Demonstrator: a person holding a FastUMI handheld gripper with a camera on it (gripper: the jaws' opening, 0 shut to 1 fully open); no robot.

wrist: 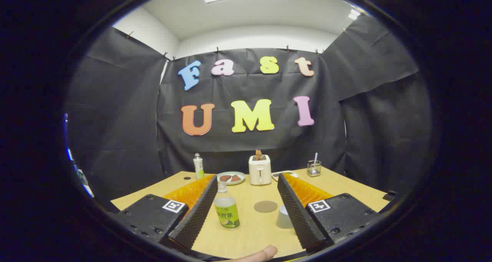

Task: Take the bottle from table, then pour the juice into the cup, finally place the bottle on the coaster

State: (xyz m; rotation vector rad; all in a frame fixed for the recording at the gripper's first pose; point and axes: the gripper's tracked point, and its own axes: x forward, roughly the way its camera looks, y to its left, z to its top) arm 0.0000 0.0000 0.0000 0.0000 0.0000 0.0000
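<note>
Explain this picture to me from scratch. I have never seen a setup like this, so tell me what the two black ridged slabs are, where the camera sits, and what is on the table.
The two ridged slabs are the fingers of a handheld claw that a person carries; a fingertip of that person peeks in below. The camera rides on the claw and looks forward along the fingers. The claw is open and holds nothing. Between the fingers, on the wooden table, stand a juice bottle near the left finger, a round coaster, and a grey cup by the right finger. Beyond them sit a toaster, a plate of food, a slim white bottle and a glass with a straw.
</note>
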